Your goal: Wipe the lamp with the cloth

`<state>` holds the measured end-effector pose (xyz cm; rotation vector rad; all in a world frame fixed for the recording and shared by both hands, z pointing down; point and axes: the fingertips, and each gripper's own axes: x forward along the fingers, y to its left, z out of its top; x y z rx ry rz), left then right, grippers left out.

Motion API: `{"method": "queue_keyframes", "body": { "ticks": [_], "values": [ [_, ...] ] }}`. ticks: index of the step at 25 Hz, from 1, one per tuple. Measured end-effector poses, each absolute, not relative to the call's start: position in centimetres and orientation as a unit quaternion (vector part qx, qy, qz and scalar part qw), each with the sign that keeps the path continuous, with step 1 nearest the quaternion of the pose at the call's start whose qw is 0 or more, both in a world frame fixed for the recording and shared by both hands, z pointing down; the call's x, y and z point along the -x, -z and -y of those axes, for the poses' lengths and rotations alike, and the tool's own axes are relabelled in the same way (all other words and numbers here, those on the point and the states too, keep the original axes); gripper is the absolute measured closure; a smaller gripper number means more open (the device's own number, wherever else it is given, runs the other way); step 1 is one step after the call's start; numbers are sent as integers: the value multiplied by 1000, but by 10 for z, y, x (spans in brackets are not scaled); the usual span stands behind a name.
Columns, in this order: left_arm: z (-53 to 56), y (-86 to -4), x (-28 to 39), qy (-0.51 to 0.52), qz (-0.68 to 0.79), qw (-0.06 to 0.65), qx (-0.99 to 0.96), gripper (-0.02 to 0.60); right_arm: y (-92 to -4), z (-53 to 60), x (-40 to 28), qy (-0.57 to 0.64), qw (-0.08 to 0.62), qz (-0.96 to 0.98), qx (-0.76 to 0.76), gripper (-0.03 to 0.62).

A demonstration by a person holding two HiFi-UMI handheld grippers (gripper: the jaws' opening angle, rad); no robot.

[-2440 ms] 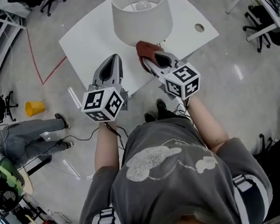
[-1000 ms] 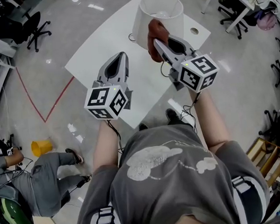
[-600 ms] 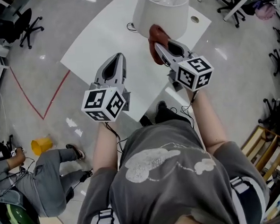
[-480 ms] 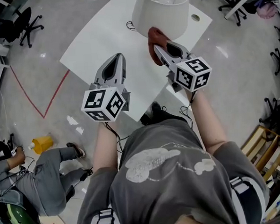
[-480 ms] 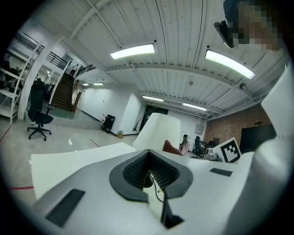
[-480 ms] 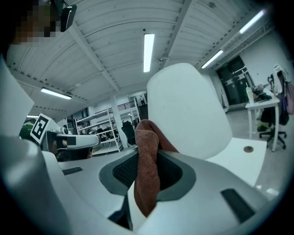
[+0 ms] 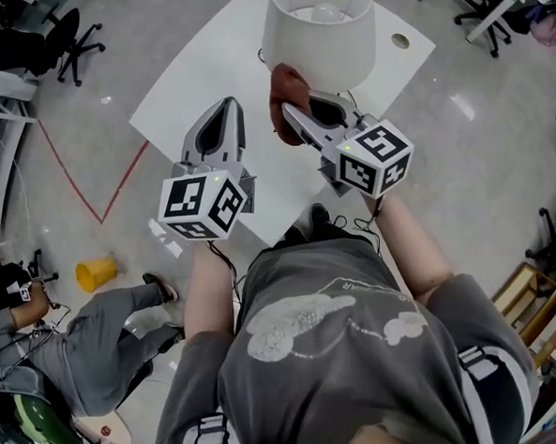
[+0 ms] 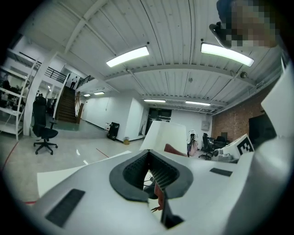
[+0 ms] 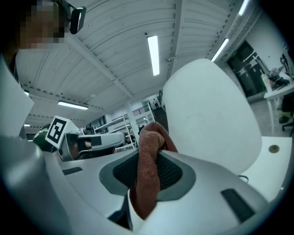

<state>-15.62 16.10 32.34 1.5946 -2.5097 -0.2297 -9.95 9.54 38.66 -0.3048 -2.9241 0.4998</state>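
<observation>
Clearly our right tongs [image 7: 288, 112], clamping the cloth [image 7: 282, 85], sit nearest the lamp [image 7: 318, 31] just ahead; left tongs [image 7: 224, 105] closed, empty.

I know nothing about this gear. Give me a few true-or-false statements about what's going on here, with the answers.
1. The right tool grips a brown cloth. True.
2. The left tool grips a cloth too. False: its jaws are together with nothing between them.
3. The lamp stands on a white table. True.
4. The lamp's shade is black. False: it is white.
</observation>
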Motion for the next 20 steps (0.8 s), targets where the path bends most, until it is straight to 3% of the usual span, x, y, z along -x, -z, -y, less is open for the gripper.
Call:
{"method": "queue_keyframes", "body": {
  "ticks": [11, 20],
  "values": [
    [-159, -307, 214, 92, 821, 70, -559, 574, -304, -77, 129, -99, 6, 994, 39, 508],
    [-147, -306, 236, 93, 758, 76, -641, 574, -316, -76, 144, -107, 9, 992, -62, 508]
  ]
}}
